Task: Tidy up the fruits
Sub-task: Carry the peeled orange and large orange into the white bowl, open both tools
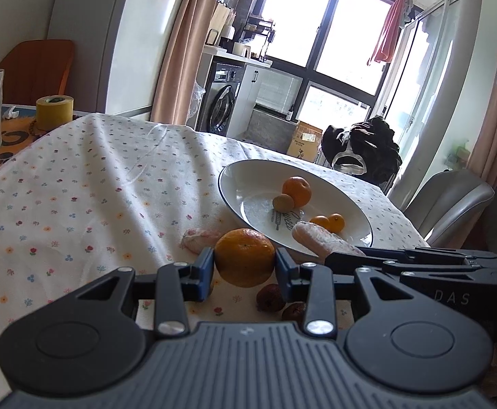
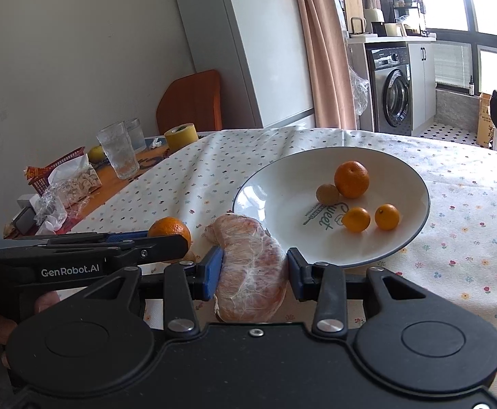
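Left gripper [image 1: 244,266]: jaws pinching orange [image 1: 244,260], raised just above surface [image 1: 78,204], short of near rim of plate [image 1: 235,184]. Right gripper [image 2: 254,269]: jaws pinching peeled pomelo segment [image 2: 252,272], long axis running forward toward plate, far end at rim. Plate ahead and slightly right of both; right nearer. Carry forward, release over bare plate area.
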